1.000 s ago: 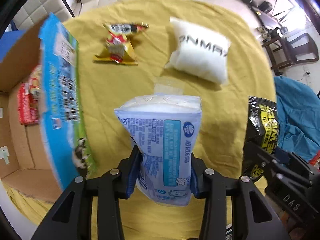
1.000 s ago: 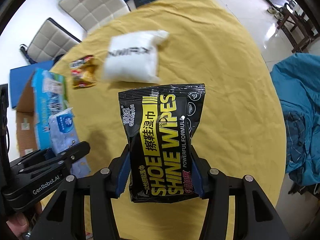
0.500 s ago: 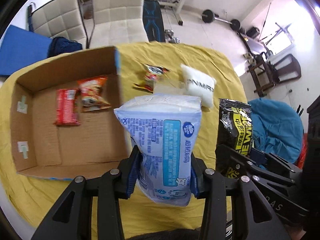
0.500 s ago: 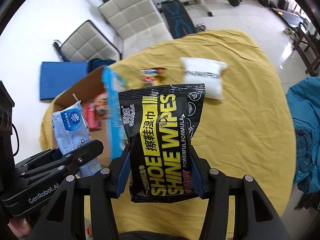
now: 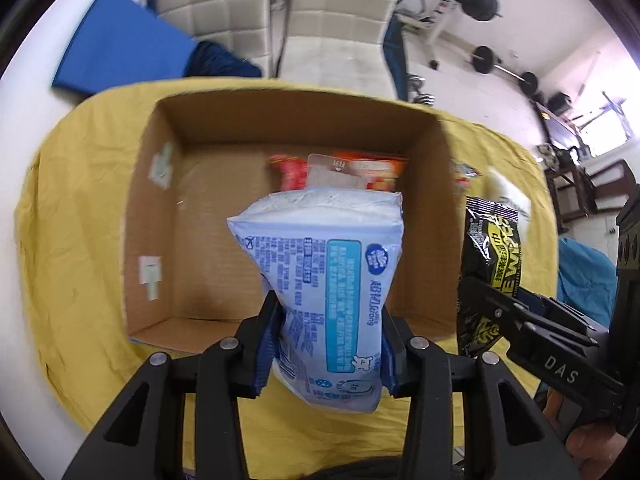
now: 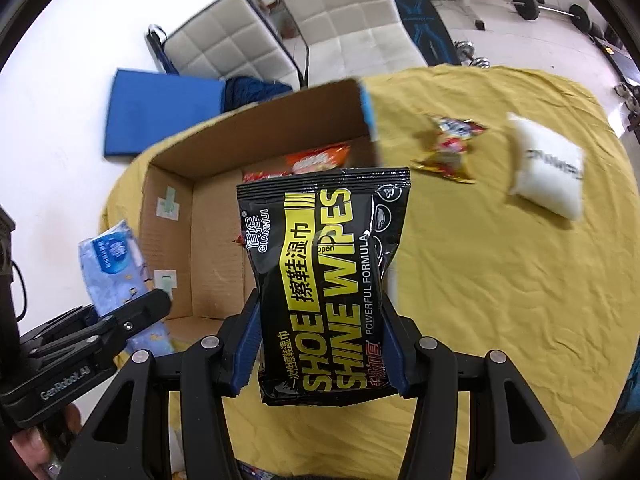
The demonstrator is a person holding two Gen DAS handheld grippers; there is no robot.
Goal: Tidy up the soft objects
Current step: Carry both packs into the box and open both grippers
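Note:
My left gripper (image 5: 328, 344) is shut on a light blue wet-wipes pack (image 5: 324, 280), held upright above the near side of the open cardboard box (image 5: 160, 240). My right gripper (image 6: 322, 348) is shut on a black and yellow shoe shine wipes pack (image 6: 324, 272), held above the box's right near part (image 6: 208, 232). The black pack also shows in the left wrist view (image 5: 490, 256), right of the box. Red and orange snack packets (image 5: 368, 168) lie in the box at its far side.
The box stands on a round table with a yellow cloth (image 6: 480, 280). A gold and red snack packet (image 6: 450, 148) and a white pillow pack (image 6: 550, 168) lie on the cloth right of the box. White chairs (image 5: 340, 20) stand behind the table.
Both grippers have swung left with their packs. The box now lies straight ahead of the left gripper, and the loose packets have shifted to the right in both views.

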